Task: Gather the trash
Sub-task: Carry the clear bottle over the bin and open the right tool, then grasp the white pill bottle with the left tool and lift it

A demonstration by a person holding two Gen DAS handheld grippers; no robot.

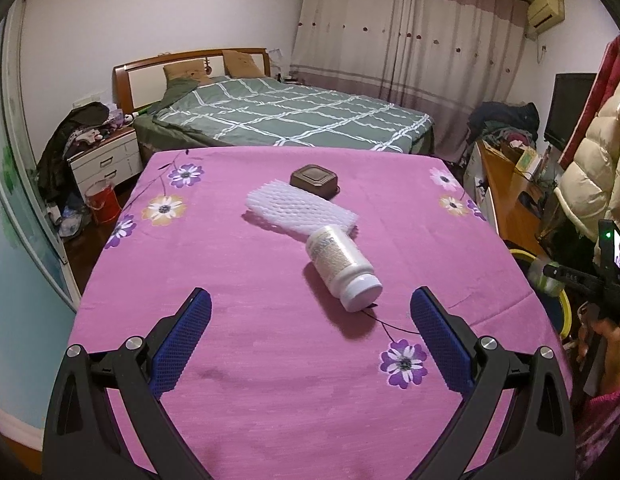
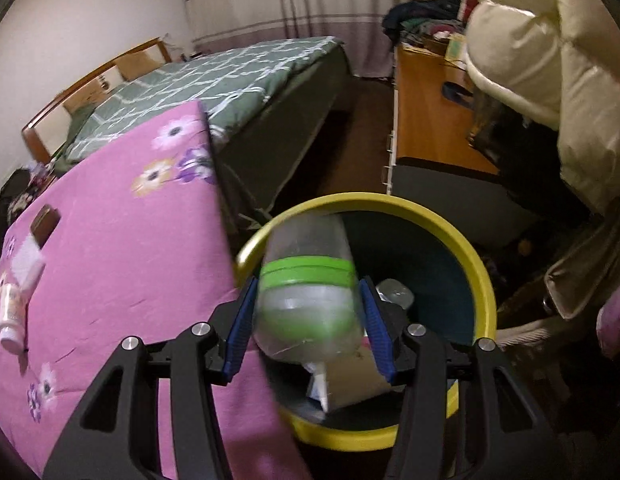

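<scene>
Bedroom scene: a desk (image 1: 238, 360) draped in a pink floral cloth stands before a bed (image 1: 286, 120) with a green checked quilt. On the cloth lie a white pill bottle (image 1: 344, 270) on its side, a white foam fruit net (image 1: 302, 210) touching the bottle's base, and a small brown box (image 1: 314, 179) just behind the net.

Seen from its own camera, the left gripper (image 1: 310, 306) tilts down over the near part of the desk, its jaws spread wide and empty, the pill bottle lying just ahead of them.

Off the desk's right edge, the right gripper (image 2: 308, 312) points steeply down over a yellow-rimmed trash bin (image 2: 484, 280) on the floor. A clear plastic bottle with a green band (image 2: 308, 280), blurred, sits between its blue pads (image 2: 240, 324); whether they press on it I cannot tell. Other trash lies inside the bin.
</scene>
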